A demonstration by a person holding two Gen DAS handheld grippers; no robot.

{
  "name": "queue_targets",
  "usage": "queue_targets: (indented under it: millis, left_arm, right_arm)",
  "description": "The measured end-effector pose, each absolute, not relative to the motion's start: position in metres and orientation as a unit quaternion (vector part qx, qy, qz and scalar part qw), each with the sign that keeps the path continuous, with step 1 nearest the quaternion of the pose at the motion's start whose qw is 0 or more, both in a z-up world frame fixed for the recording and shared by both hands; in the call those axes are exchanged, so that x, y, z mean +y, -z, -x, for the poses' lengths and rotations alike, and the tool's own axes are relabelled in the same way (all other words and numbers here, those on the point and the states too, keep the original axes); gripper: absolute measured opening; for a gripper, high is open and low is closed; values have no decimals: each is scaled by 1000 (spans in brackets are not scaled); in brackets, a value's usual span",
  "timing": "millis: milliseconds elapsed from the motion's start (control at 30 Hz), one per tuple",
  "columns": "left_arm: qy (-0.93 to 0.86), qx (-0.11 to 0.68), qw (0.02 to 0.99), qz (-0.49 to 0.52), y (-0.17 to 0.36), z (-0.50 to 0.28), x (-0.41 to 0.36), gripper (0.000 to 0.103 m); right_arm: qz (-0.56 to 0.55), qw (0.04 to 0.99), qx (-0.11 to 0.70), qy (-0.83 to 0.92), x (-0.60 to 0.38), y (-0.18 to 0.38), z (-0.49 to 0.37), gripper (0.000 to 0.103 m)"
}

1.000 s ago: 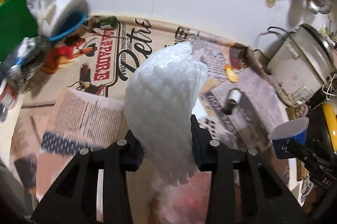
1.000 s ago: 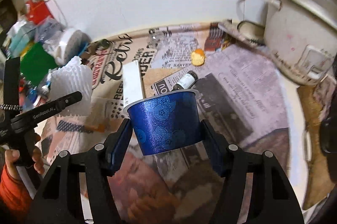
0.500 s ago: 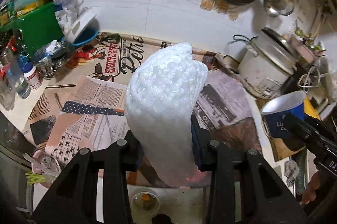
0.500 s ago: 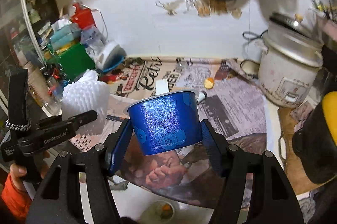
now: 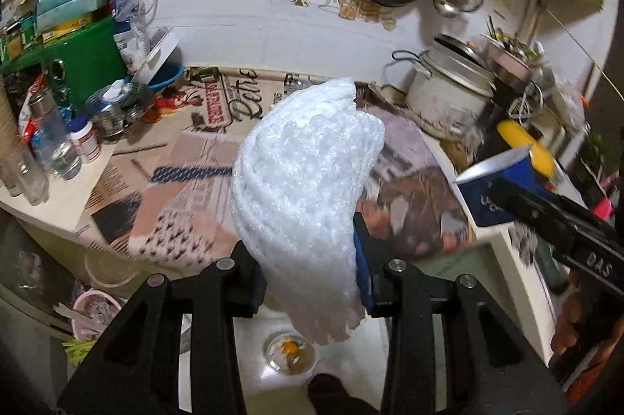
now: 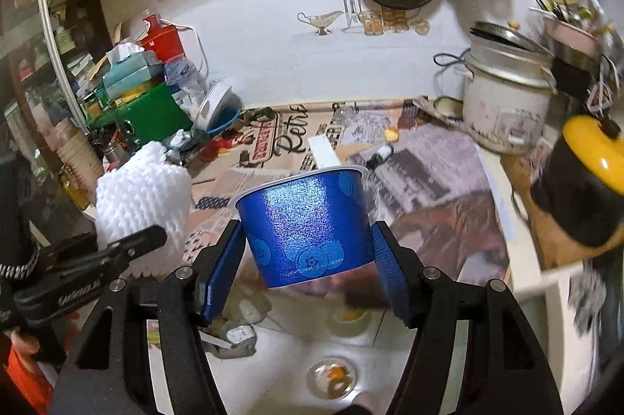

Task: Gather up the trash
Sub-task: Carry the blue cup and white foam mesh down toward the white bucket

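Dim, fisheye-warped, blurry right edges

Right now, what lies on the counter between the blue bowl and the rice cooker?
Right wrist view: between blue bowl and rice cooker lie a white strip, orange scrap and small bottle.

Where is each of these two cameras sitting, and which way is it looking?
Left wrist: rides the left gripper, looking along its fingers past the white foam net to the papered counter; the right gripper's arm and hand show at right.
Right wrist: rides the right gripper, looking past the blue cup; the left hand shows at left.
Shared: net, cup, rice cooker, counter.
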State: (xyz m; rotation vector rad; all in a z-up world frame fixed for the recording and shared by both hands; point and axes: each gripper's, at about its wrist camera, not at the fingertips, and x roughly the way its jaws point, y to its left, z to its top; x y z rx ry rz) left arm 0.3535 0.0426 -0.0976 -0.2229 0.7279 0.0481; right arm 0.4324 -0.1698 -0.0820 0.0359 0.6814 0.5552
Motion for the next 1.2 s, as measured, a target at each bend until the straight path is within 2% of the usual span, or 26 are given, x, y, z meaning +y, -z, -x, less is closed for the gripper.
queue_targets:
  millis: [300,633,933,1200]
  left_arm:
    - [17,373,922,101,121,-268,59,37]
    - [42,443,889,111,183,-253,50,37]
    - [45,507,854,111,282,-289,36,37]
    - [15,538,833,127,415,-321,34,37]
  right_arm:
    - [-26,905,356,-232,-150,109,-352,63]
    - [-13,883,424,-202,-149,158,-323,63]
    - [-29,857,480,-184,-152,239,-354,63]
    - [-19,835,517,-188,-157,356,-392,63]
